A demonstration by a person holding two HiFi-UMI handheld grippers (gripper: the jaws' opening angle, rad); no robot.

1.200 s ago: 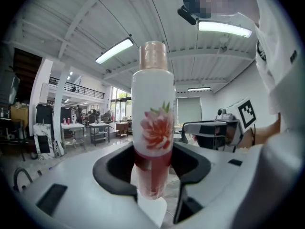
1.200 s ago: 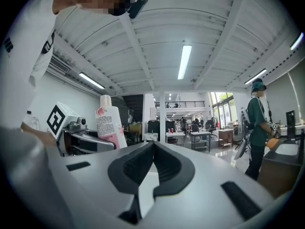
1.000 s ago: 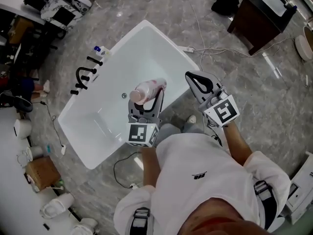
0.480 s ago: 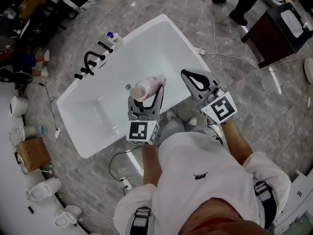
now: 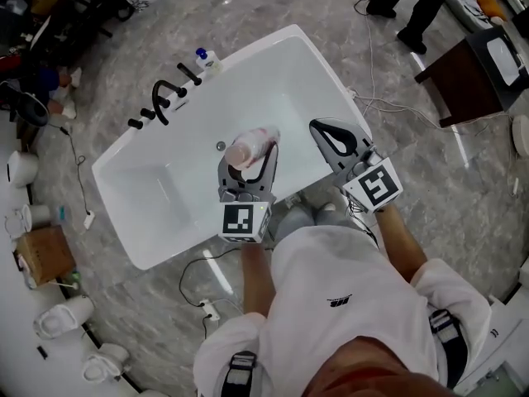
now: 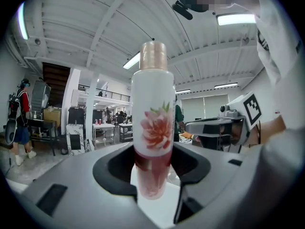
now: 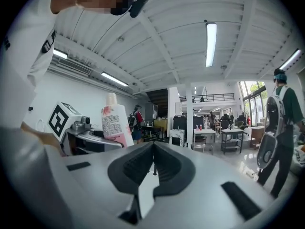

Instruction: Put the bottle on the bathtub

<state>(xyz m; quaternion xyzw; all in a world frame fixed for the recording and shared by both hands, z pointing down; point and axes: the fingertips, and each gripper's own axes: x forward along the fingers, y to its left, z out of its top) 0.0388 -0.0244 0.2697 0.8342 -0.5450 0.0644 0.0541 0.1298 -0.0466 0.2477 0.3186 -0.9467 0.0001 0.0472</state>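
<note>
My left gripper (image 5: pixel 248 165) is shut on a white bottle with a pink flower print and a tan cap (image 5: pixel 250 146), held over the white bathtub (image 5: pixel 149 213). In the left gripper view the bottle (image 6: pixel 152 137) stands upright between the jaws (image 6: pixel 153 194), its base pinched. My right gripper (image 5: pixel 335 141) is shut and empty, to the right of the bottle over the tub's near rim. The right gripper view shows its jaws (image 7: pixel 153 163) closed together and the bottle (image 7: pixel 116 123) off to the left.
A black tap set (image 5: pixel 163 103) and a small blue-capped bottle (image 5: pixel 205 58) sit on the tub's far rim. Cables (image 5: pixel 388 98) cross the marble floor. A dark cabinet (image 5: pixel 488 64) stands at right. A box (image 5: pixel 37 255) and white fixtures (image 5: pixel 58 317) lie at left.
The head view has swung, so the tub sits a little further left and up. Both grippers hold nearly the same pose, the bottle still gripped.
</note>
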